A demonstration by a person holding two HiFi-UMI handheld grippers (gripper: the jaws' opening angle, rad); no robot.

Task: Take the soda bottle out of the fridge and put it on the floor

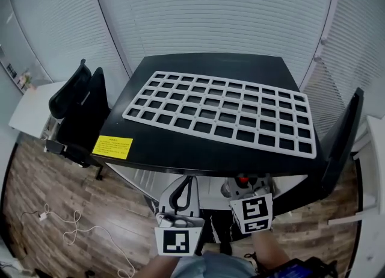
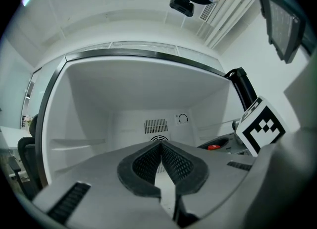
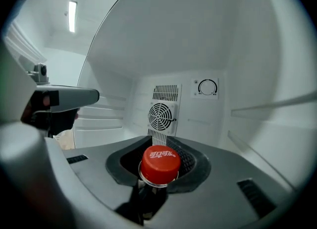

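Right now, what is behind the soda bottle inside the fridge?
A round fan grille, a slotted vent and a dial on the white back wall. The red cap and jaws cover the wall's lowest part.

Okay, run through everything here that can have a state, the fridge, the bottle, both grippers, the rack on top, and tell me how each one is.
Fridge: open, interior in view of both grippers.
Soda bottle: red cap on, inside the fridge.
Right gripper: shut on the soda bottle, jaws at the neck under the cap.
Left gripper: shut, nothing between its jaws.
White grid rack: lying flat on the fridge top.
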